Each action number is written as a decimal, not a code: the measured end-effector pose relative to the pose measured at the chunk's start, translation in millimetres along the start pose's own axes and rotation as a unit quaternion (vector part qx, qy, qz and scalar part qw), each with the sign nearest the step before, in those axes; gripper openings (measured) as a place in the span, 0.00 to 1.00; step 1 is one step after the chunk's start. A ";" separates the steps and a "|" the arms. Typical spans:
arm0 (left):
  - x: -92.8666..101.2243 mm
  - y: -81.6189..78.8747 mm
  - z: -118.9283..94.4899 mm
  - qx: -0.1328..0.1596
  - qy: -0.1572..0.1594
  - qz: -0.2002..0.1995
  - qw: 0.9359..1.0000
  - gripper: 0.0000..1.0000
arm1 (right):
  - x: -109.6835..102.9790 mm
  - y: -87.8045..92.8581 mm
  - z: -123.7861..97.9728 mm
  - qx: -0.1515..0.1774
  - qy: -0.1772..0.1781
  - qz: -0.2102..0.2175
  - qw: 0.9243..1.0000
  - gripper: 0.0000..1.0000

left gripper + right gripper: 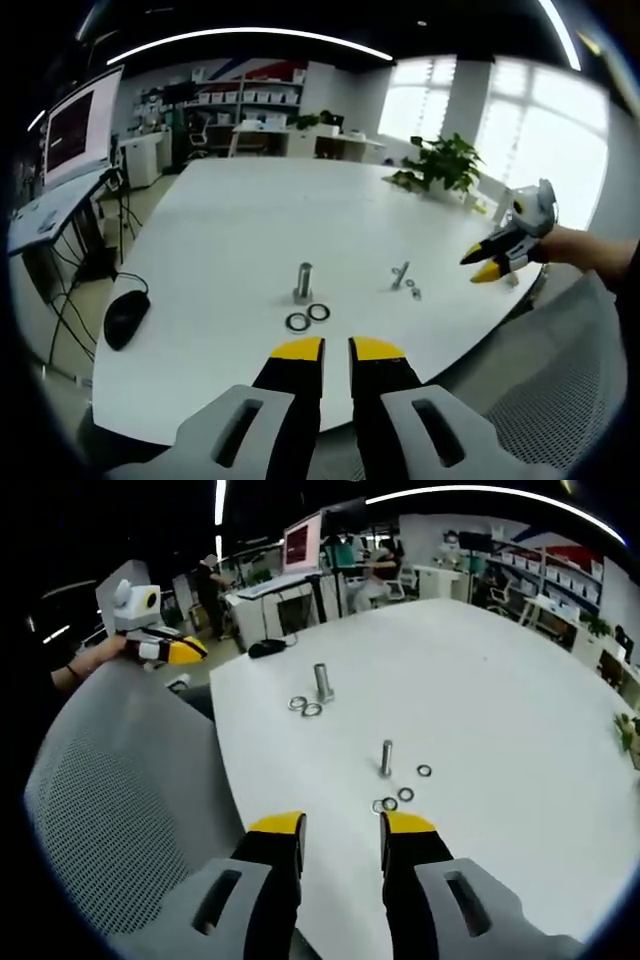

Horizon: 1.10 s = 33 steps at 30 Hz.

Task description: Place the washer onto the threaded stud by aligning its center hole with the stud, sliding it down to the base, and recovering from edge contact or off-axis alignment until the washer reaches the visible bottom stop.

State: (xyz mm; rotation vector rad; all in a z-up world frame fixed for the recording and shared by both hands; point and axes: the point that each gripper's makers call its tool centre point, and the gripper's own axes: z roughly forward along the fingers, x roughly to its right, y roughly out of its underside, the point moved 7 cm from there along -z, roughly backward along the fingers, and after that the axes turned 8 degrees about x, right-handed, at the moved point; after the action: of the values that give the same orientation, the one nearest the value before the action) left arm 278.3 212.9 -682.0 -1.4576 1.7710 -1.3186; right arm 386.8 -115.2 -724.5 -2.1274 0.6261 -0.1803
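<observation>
Right up front in the left gripper view, the left gripper [337,349] has its yellow-tipped jaws a narrow gap apart with nothing between them, hanging just off the near edge of the white table [240,220]. So it's open and empty, probably just parked before anything starts.

Past that edge sit two washers [307,317] flat on the table, touching or nearly so, just in front of a fat upright stud [303,281]. My guess is they were laid there on purpose so the pick is short and the drop onto the stud is right behind it.

Off to the side, nearer the table's right edge in this view, there's a thinner stud [401,275], with small washers by its foot too tiny to count there. A computer mouse [125,317] lies by the left edge, and a plant [445,162] stands at the far edge.

From the right gripper view, the right gripper [342,825] is also empty, jaws wider apart, held over a mesh chair back [120,780] short of the table. The thin stud [386,757] stands nearest it, with a few loose little washers [405,794] scattered around the base.

No washer is on either stud yet, so the task looks unstarted.
</observation>
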 end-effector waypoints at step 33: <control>-2.6 -1.1 -1.0 0.006 -0.008 -0.006 1.000 0.07 | 47.6 26.2 74.9 -0.109 -0.016 0.035 0.993 0.21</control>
State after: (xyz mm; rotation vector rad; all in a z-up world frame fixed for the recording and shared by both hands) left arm 278.7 215.8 -681.1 -1.4706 1.7435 -1.3171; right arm 444.3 -97.4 -794.9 -2.3086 0.7289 -0.0385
